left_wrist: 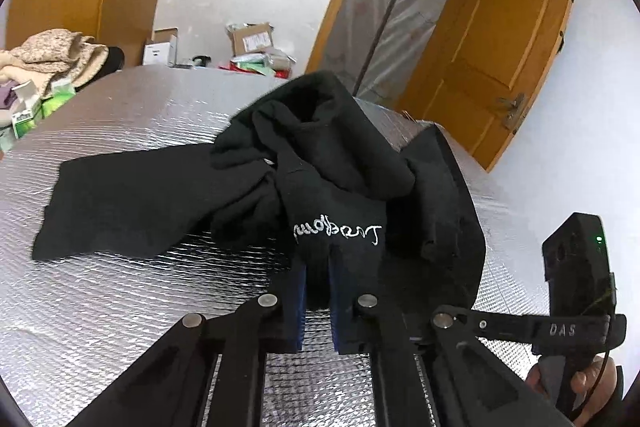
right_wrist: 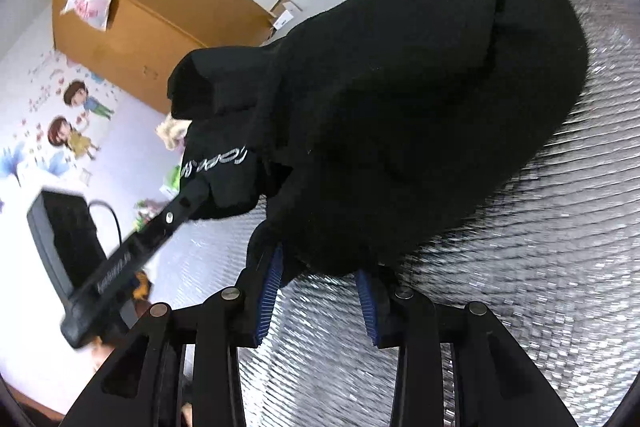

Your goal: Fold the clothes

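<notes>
The left claw (left_wrist: 318, 291) is nearly closed, its blue pads pinching a fold of the black garment (left_wrist: 340, 187) just below the white embroidered lettering (left_wrist: 336, 231). The garment is bunched and lifted at that end, while one flat part trails left across the silver quilted tabletop (left_wrist: 120, 299). The right claw (right_wrist: 318, 291) stands fairly wide; black cloth hangs between its blue pads (right_wrist: 270, 291), though I cannot tell whether they press on it.

Bare silver mat (left_wrist: 120, 307) lies open in front; the heaped black garment (left_wrist: 328, 163) blocks the middle.
</notes>
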Demonstrator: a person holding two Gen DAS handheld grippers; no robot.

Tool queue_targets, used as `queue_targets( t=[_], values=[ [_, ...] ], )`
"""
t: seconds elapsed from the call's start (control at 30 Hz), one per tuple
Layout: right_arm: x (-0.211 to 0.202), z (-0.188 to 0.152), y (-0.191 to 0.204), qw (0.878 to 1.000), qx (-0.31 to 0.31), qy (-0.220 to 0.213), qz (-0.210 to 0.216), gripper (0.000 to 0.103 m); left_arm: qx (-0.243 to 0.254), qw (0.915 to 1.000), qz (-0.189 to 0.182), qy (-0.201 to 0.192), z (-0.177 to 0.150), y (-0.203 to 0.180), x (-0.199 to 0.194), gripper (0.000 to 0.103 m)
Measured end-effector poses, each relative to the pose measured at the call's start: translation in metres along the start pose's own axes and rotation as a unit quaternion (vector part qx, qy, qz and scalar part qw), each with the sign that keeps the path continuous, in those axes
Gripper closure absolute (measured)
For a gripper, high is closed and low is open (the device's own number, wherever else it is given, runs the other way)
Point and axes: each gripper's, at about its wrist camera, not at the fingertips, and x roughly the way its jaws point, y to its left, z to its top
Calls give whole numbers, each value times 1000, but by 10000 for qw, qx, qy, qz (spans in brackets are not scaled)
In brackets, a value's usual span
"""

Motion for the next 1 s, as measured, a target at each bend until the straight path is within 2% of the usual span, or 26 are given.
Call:
queue_targets(
  t=[0.2,0.4,0.53,0.6,0.63,0.67,0.87,1.0],
  values=[
    [4,-10,-8,9948,706,77,727,62,-171,9995,129,-239,4,8,-23,94],
    [9,-26,-6,9920,819,286,921,64,-214,9982,95,-544,13,12,-54,95],
    [7,-28,-10,9908,943,184,954,64,-224,9971,201,-695,16,19,-74,95],
    [8,-28,-11,9916,857,106,961,69,-277,9966,316,-702,16,26,-79,95],
    [8,-28,-9,9933,747,137,868,86,-304,9963,373,-705,16,30,-81,95],
    [7,-29,-8,9946,640,150,807,93,-335,9959,445,-707,16,34,-83,95],
    [-25,-28,6,9959,50,-29,900,95,-621,9908,956,-731,18,74,-95,95],
    [-46,-28,20,9917,-426,13,1211,95,-825,9878,1133,-684,12,99,-100,95]
  ],
)
